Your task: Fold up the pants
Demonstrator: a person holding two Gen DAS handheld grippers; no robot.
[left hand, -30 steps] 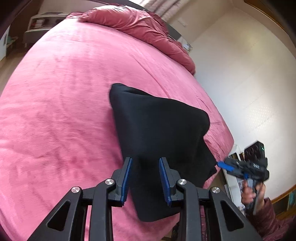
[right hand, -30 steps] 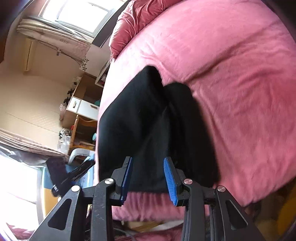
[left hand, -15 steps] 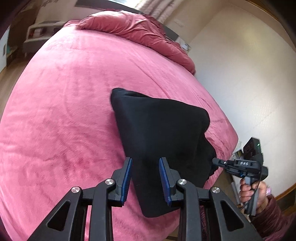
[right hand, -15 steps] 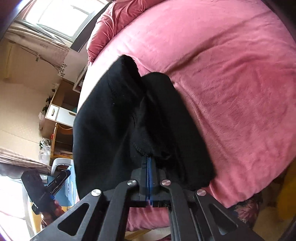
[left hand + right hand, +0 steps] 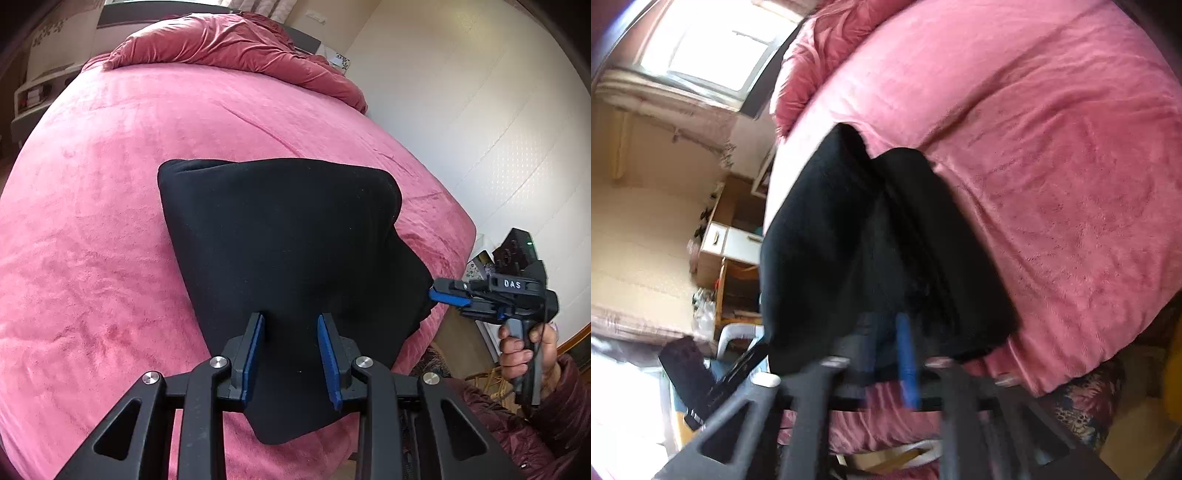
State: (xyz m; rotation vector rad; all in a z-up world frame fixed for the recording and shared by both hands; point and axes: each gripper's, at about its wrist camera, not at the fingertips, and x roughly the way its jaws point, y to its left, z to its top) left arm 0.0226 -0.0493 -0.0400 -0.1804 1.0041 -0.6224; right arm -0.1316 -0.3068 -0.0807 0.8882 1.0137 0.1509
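Black pants (image 5: 284, 236) lie folded on the pink bed (image 5: 110, 221), near its front right corner; they also show in the right wrist view (image 5: 849, 236). My left gripper (image 5: 290, 350) is open and empty, hovering above the near end of the pants. My right gripper (image 5: 439, 291) shows at the right of the left wrist view, its fingers close together at the right edge of the pants. In the blurred right wrist view my right gripper (image 5: 890, 343) sits at the pants' near edge with a narrow gap between the pads (image 5: 907, 354).
A rumpled pink duvet (image 5: 236, 48) lies at the head of the bed. A white wall (image 5: 480, 110) runs along the right side. A wooden desk with drawers (image 5: 727, 240) and a window (image 5: 705, 48) stand beyond the bed's edge.
My right gripper closed at the pants' edge half a second ago and now shows a small gap, with motion blur. The left gripper stayed open and rose slightly.
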